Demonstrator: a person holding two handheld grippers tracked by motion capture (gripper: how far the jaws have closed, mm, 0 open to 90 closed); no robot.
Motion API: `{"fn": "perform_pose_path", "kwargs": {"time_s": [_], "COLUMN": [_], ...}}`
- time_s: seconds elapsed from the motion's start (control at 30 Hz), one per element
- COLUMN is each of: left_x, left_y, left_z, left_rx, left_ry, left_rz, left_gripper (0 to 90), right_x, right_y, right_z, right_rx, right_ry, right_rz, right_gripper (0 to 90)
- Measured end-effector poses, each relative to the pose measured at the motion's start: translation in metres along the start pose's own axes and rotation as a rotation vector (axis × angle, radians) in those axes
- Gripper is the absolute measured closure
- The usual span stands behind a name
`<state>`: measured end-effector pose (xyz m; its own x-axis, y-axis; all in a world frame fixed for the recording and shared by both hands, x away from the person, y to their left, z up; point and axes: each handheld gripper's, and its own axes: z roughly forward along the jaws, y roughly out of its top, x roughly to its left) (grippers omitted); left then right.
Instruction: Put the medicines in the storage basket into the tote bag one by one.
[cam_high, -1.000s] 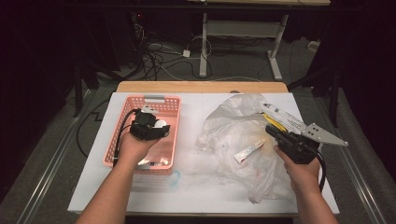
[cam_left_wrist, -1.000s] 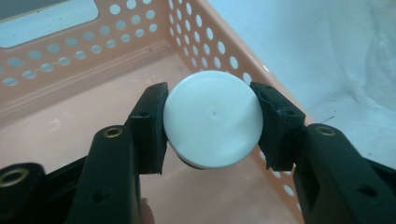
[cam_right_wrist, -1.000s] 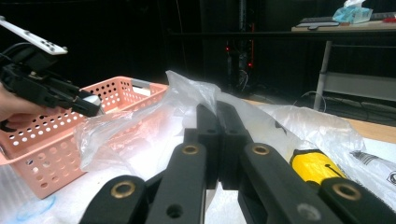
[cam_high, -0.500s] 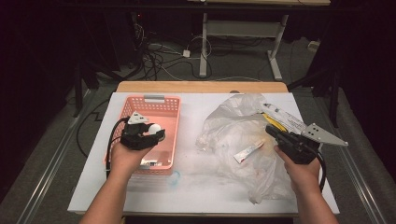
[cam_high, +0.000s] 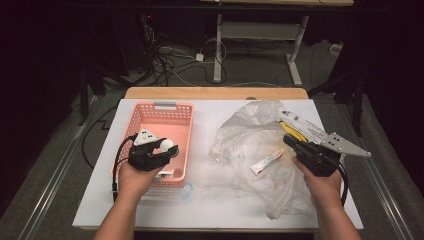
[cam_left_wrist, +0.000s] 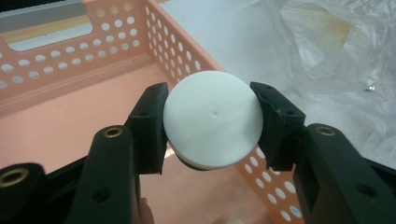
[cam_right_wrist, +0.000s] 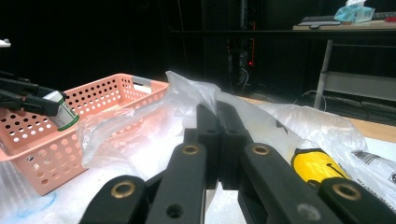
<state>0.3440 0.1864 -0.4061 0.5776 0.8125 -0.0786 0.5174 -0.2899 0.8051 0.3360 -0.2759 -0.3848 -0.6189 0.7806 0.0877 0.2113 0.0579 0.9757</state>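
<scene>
Since the earlier frames, the left gripper (cam_high: 167, 150) has drawn back from the middle of the basket (cam_high: 165, 107) toward its near left rim, while the right gripper (cam_high: 289, 140) has kept its place over the bag (cam_high: 250, 130).

White sheeting covers the table (cam_high: 210, 200), whose wooden far edge shows bare. Around it the room is dark, with cables on the grey floor and a white-legged desk (cam_high: 260, 30) behind.

In the left gripper view, the pink basket's perforated walls (cam_left_wrist: 177, 46) lie below a white-capped bottle (cam_left_wrist: 212, 119). That bottle sits squarely between the fingers (cam_left_wrist: 149, 121), clamped at its cap from both sides, cap facing the camera. It hangs above the basket floor, close to the right wall. In the right gripper view the bottle (cam_right_wrist: 60, 112) shows tilted, a green band on its label, held over the basket (cam_right_wrist: 93, 102).

The left hand (cam_high: 132, 177) comes in from the bottom edge, forearm angled up and slightly right, gripper aimed to the right across the basket. A small packet (cam_high: 164, 174) lies in the basket near the front wall.

The right gripper's fingers (cam_right_wrist: 217, 135) are pressed together with nothing between them, pointing up-left over the crumpled clear bag (cam_right_wrist: 140, 116). A yellow item (cam_right_wrist: 317, 165) lies just right of them under plastic. A small tube (cam_high: 265, 162) rests on the bag near the right fingertips, apart from them. The right hand (cam_high: 325, 187) rises straight from the bottom edge.
</scene>
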Motion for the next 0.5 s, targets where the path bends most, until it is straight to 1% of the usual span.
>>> {"fn": "perform_pose_path", "kwargs": {"time_s": [0.2,0.27,0.37,0.47,0.5], "left_x": [-0.008,-0.010,-0.012,-0.014,-0.014], "left_y": [-0.002,0.000,0.002,0.003,0.003], "left_z": [-0.006,-0.007,-0.009,-0.011,-0.011], "left_rx": [-0.036,-0.049,-0.073,-0.079,-0.082], "left_ry": [-0.025,-0.028,-0.036,-0.062,-0.065], "left_rz": [0.006,0.009,0.001,-0.009,-0.008], "left_gripper": [48.7,48.6,48.6,48.7,48.7], "right_x": [0.001,0.000,0.000,0.000,0.000], "right_y": [0.000,0.000,0.000,0.000,0.000], "right_z": [-0.001,-0.001,-0.002,-0.002,-0.002], "right_rx": [0.000,0.002,-0.002,-0.002,-0.003], "right_ry": [0.001,0.000,-0.002,-0.003,-0.001], "right_rz": [-0.003,-0.004,-0.008,-0.005,-0.005], "right_gripper": [90.0,90.0,90.0,90.0,90.0]}}
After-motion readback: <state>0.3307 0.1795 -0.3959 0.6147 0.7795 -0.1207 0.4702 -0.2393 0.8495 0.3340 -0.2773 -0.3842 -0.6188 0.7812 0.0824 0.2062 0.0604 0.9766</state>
